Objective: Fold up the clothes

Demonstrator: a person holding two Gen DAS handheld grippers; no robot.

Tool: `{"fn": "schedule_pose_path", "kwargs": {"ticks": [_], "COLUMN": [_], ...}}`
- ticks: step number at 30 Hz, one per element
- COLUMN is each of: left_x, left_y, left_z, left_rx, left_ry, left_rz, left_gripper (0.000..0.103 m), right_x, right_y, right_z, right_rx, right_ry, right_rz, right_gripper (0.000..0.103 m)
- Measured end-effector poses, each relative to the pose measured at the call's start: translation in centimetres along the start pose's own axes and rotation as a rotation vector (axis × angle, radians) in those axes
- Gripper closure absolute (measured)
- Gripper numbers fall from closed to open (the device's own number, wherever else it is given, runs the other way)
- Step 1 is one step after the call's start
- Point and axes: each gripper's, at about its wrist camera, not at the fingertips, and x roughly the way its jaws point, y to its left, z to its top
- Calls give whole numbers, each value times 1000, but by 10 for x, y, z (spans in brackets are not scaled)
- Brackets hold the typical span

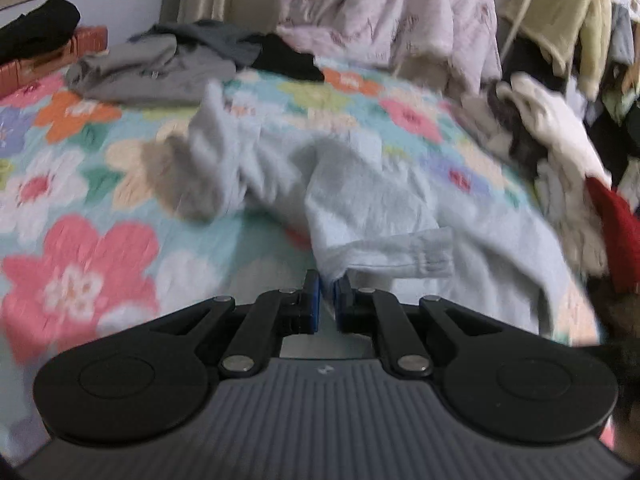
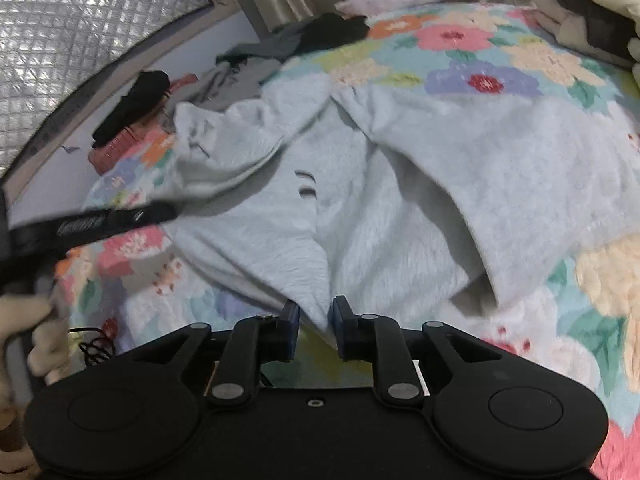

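Observation:
A pale blue fleecy garment (image 1: pixel 360 192) lies crumpled across the floral bedspread (image 1: pixel 80 264). In the left wrist view my left gripper (image 1: pixel 327 294) is shut, its blue pads pinching a hemmed edge of the garment. The right wrist view shows the same garment (image 2: pixel 400 216) spread out with folds and a small slit. My right gripper (image 2: pixel 316 318) stands a little open at its near edge; a fold of the cloth hangs between the pads without being pressed. At that view's left, blurred, the left gripper (image 2: pixel 170 210) holds the cloth, and a person's hand (image 2: pixel 36 320) grips its handle.
Grey clothes (image 1: pixel 152 68) and a black garment (image 1: pixel 288 60) lie at the bed's far side, below a pinkish quilt (image 1: pixel 380 8). A mixed clothes pile (image 1: pixel 552 140) with a red item (image 1: pixel 616 232) crowds the right. An orange box (image 2: pixel 120 146) and a foil-covered window (image 2: pixel 80 40) are at the left.

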Motion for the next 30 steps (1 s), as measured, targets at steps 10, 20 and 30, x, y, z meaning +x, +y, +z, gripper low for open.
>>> {"fn": "schedule_pose_path", "kwargs": {"ticks": [10,20,30], "left_x": [-9,0,5], "left_y": [24,25,56], "left_z": [-7,13,12], "left_rx": [-79,-95,-76], "left_ry": [0,25,51], "left_rz": [3,-111,-196], "left_gripper": [93,86,86], "right_x": [-13,43,37], "right_y": [24,72,76], "right_z": [7,34,50], "right_rx": [-64,-172,-82], "right_ry": [-35,46,-51], "right_rz": [-32,39,-22], "right_gripper": [65,52,50]}}
